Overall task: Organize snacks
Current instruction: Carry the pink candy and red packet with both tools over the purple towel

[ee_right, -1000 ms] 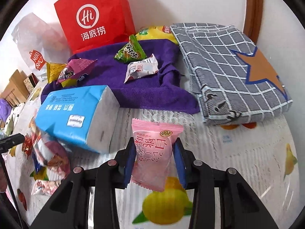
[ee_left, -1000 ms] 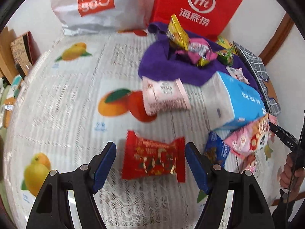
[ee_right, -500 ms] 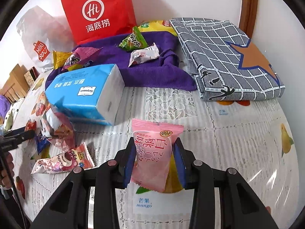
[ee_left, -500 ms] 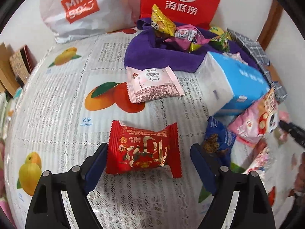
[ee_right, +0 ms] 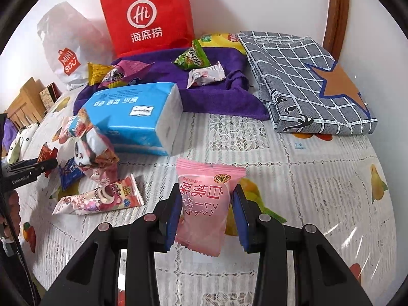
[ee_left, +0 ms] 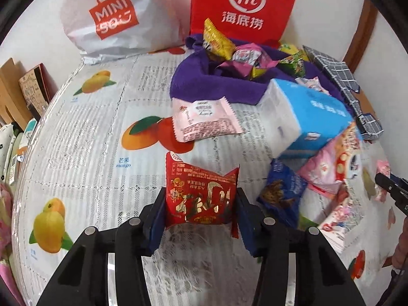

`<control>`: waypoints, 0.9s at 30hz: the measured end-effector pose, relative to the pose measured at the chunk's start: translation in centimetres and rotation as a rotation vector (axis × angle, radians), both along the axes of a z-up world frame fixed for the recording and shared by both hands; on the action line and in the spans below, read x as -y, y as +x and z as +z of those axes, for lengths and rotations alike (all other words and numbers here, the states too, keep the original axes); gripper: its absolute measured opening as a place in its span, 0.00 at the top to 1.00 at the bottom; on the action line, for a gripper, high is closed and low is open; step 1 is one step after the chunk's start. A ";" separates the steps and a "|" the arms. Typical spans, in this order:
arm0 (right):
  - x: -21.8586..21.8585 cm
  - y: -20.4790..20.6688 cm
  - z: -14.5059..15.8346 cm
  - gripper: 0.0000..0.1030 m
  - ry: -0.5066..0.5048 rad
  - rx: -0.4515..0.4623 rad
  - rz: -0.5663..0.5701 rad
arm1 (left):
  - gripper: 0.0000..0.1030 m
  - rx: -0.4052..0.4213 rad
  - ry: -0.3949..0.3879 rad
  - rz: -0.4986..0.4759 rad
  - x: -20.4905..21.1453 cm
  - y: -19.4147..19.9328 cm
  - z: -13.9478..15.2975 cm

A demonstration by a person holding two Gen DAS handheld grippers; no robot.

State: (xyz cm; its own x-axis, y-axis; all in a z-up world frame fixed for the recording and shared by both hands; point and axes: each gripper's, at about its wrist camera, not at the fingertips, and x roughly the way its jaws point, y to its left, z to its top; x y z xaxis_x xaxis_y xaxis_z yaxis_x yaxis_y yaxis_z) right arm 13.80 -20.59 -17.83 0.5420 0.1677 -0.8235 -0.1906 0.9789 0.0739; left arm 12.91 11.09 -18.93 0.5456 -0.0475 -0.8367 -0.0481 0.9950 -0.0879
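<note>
Jaws of the left gripper [ee_left: 200, 223], having just been closing, are pinching a crinkly red foil snack packet [ee_left: 201, 196] above the lace-covered bench [ee_left: 84, 137]. The right gripper [ee_right: 207, 219] is clamping a soft pink plastic candy packet [ee_right: 204, 204] above the bench.

This looks like a home: a table [ee_right: 318, 178] against a white wall [ee_right: 255, 2], covered with a lace cloth printed with fruit. On it lie shopping bags [ee_left: 244, 7], a tissue pack [ee_right: 135, 117], a purple towel [ee_right: 216, 97], a folded checked cloth [ee_right: 306, 81] and scattered snacks [ee_right: 102, 199]. Wooden trim [ee_right: 336, 12] runs up the wall, and wooden furniture [ee_right: 23, 104] stands behind.
</note>
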 end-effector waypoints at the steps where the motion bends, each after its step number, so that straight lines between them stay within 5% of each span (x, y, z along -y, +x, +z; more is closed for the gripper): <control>1: 0.0 -0.2 0.2 0.63 0.001 0.005 0.002 | 0.54 0.005 -0.004 -0.008 0.3 -0.1 0.4; 15: -1.4 0.2 5.5 0.63 0.031 0.095 0.030 | 0.54 0.092 -0.064 -0.148 5.6 -0.1 6.9; 27: -3.6 5.8 10.1 0.63 0.034 0.170 0.024 | 0.54 0.140 -0.064 -0.193 7.1 4.6 12.3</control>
State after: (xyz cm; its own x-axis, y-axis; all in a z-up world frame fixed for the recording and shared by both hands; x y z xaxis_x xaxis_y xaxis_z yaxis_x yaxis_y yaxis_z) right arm 19.61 -16.96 -7.69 0.6685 0.2088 -0.7138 -0.2265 0.9713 0.0720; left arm 17.53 3.97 -6.59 0.6319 -0.2130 -0.7452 0.1600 0.9766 -0.1436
